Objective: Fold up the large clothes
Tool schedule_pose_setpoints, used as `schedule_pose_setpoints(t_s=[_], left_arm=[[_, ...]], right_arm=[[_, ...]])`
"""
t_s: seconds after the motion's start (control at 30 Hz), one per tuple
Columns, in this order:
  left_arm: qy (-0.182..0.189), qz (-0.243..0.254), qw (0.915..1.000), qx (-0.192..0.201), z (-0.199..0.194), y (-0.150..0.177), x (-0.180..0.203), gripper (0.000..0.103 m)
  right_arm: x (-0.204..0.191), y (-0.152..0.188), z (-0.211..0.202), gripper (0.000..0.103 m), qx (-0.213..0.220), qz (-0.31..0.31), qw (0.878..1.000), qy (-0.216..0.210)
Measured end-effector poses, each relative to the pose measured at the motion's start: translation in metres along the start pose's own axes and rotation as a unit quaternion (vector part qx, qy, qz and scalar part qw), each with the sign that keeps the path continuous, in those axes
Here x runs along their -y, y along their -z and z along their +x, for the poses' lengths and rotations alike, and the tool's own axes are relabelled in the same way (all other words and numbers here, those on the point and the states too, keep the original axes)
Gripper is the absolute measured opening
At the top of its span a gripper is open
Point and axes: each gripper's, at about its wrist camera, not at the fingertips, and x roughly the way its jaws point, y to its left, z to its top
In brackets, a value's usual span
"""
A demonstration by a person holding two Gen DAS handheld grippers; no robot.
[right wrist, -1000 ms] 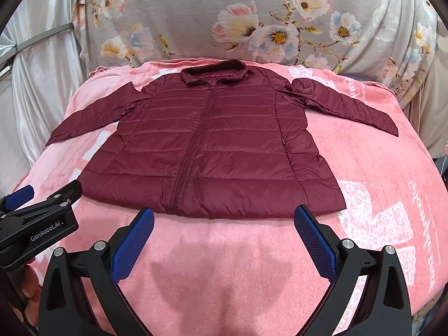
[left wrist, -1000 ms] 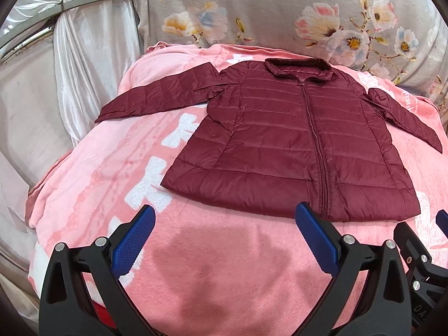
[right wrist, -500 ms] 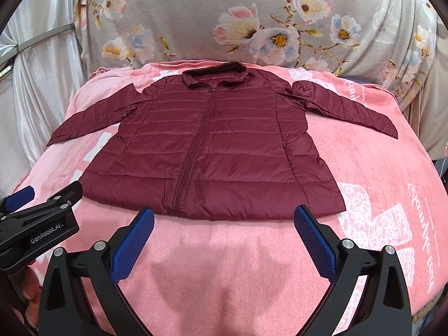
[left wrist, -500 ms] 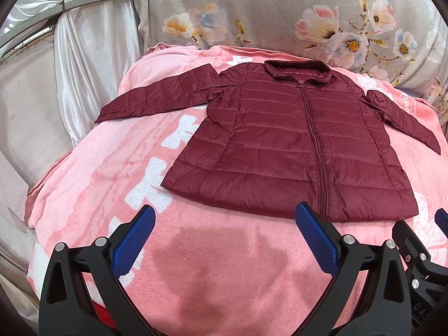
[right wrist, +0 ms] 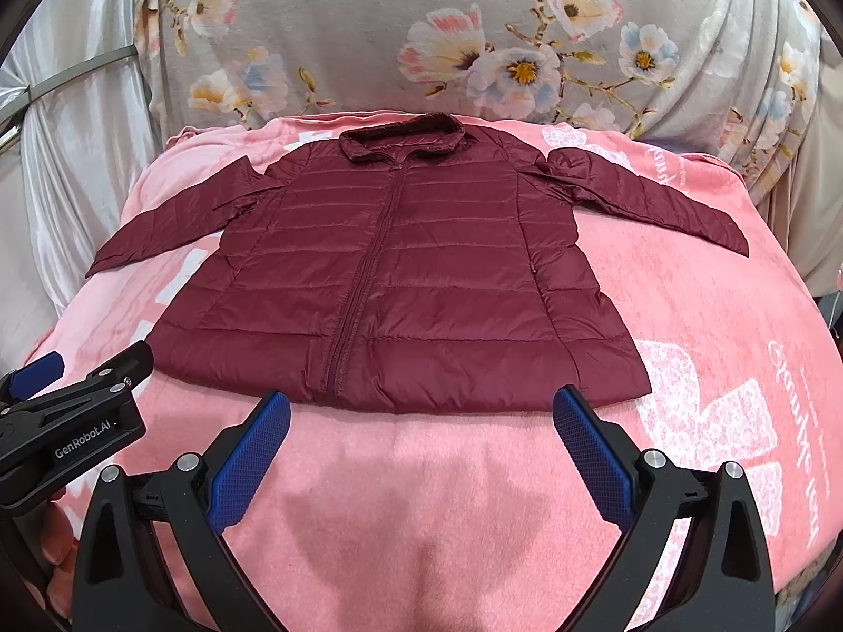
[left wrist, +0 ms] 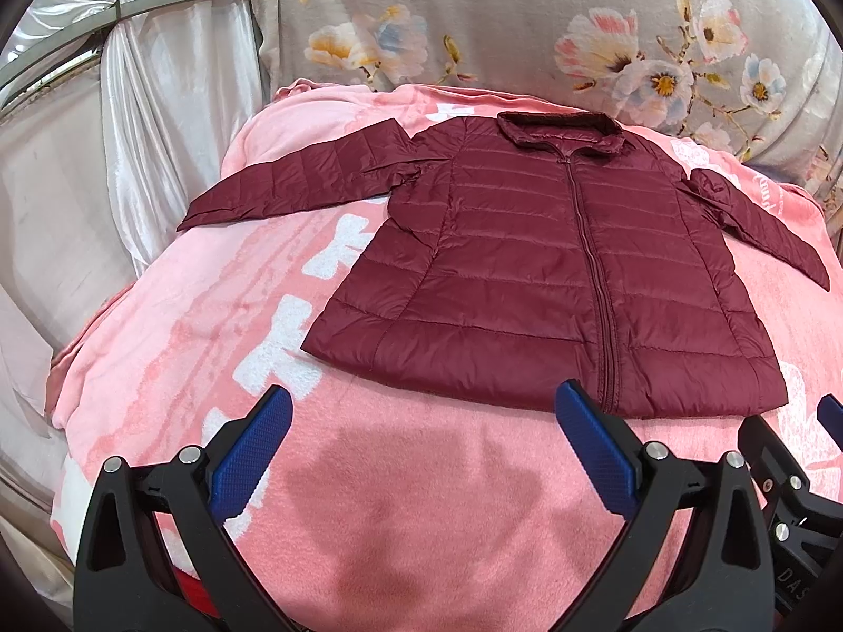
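Note:
A dark red quilted jacket lies flat and zipped on a pink blanket, collar at the far end, both sleeves spread out to the sides. My left gripper hovers open just short of the hem, left of the zip. My right gripper is open too, in front of the hem's middle, with nothing between its blue pads. The left gripper's body shows at the lower left of the right wrist view.
The pink blanket covers a raised surface that drops off at the left and right sides. A grey floral cloth hangs behind it. A white curtain stands at the left.
Both views have crept slightly forward and up; the jacket sits marginally closer to the fingertips. The jacket itself has not moved and both grippers stay open.

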Motion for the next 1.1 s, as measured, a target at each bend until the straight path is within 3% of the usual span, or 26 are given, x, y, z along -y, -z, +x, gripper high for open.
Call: schedule_pose_setpoints(t_s=[1.1], left_arm=[[0.002,0.000,1.0000,-0.005,0.0015,-0.0018,0.0063,0.098]], right_arm=[[0.0062,0.0017,0.0062,0.098,-0.008,0.009,1.000,-0.001]])
